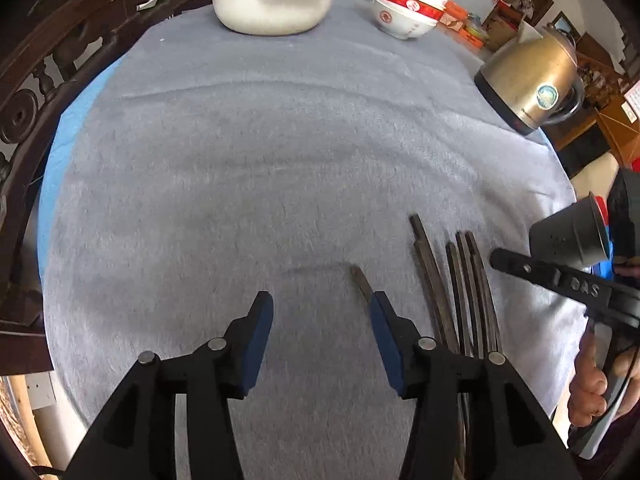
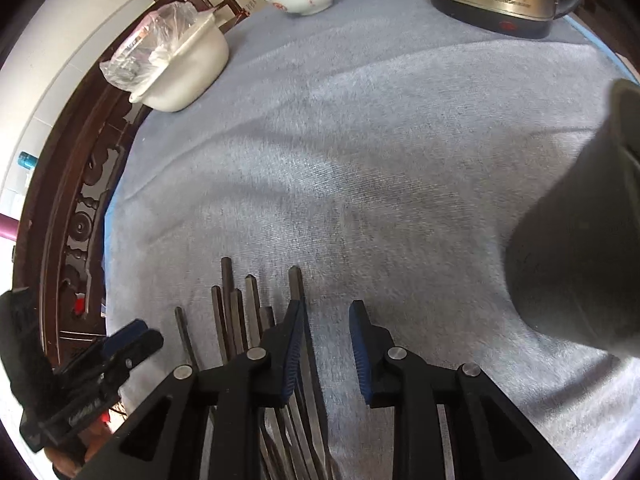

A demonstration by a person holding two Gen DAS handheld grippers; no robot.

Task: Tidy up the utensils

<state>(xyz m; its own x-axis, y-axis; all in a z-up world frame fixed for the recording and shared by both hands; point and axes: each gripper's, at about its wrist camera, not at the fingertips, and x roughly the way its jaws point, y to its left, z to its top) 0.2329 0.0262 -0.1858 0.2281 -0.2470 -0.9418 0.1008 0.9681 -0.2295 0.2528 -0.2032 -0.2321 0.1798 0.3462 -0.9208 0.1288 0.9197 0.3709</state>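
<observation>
Mostly grey cloth [image 1: 280, 140] across the round table, wrinkled, with a blue edge showing at the left rim. Far side: a brass-coloured kettle [image 1: 532, 80] on its dark base, a white basin [image 1: 272, 4] with clear plastic bunched inside, and stacked red-and-white bowls [image 1: 408, 10] between the two. At the right edge of the right wrist view, a large dark grey blur, not identifiable. Near edge: dark chopsticks [image 2: 240, 312] lying roughly side by side on the cloth, ends pointing away, uneven in length. One separate chopstick [image 1: 362, 282] a little left of the bunch, its far end showing just beside the inner face of the left gripper's right pad. Left gripper [image 1: 320, 312] over bare cloth, jaws well apart, nothing clamped. Right gripper [image 2: 326, 320] just right of the bunch, jaws apart with a narrower gap, only cloth between the blue pads; left pad lying over one chopstick, contact not discernible. Hand [image 1: 592, 392] wrapped round the right gripper's handle.
</observation>
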